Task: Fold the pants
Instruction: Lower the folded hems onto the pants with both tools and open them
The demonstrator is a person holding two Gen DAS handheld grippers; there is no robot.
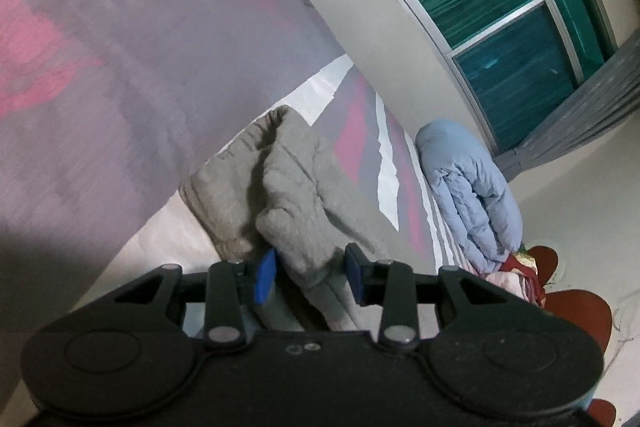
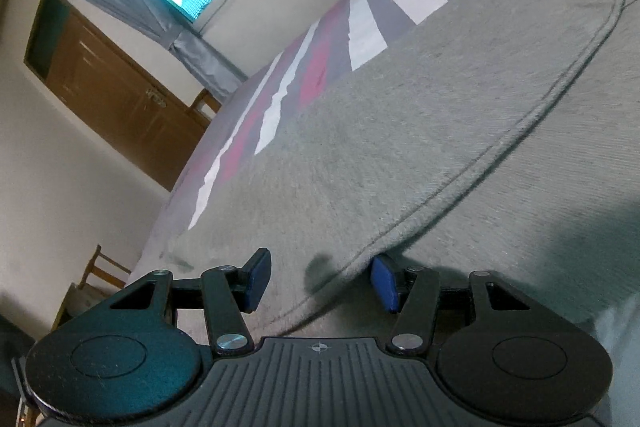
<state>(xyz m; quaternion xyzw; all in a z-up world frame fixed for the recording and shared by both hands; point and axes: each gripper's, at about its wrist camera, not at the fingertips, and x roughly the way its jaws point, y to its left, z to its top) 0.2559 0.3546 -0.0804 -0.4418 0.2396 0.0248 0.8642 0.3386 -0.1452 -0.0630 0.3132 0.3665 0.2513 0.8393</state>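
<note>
The grey pants [image 1: 296, 187] lie bunched on the striped bed sheet [image 1: 362, 131]. A thick fold of them runs back between the blue pads of my left gripper [image 1: 310, 273], which is shut on it. In the right wrist view the pants [image 2: 440, 127] spread flat over the bed, and a stitched edge runs diagonally down toward my right gripper [image 2: 320, 283]. That gripper stands open and low on the cloth. Its right pad [image 2: 384, 283] is tucked under the raised edge, while the left pad [image 2: 256, 283] rests over the flat fabric, not pressing it.
A rolled light-blue duvet [image 1: 472, 183] sits at the bed's far end by the wall. A large lavender and pink cloth [image 1: 120, 67] fills the left of the left wrist view. Beyond the bed are a window [image 1: 500, 7], a wooden door [image 2: 120, 99] and a chair [image 2: 100, 271].
</note>
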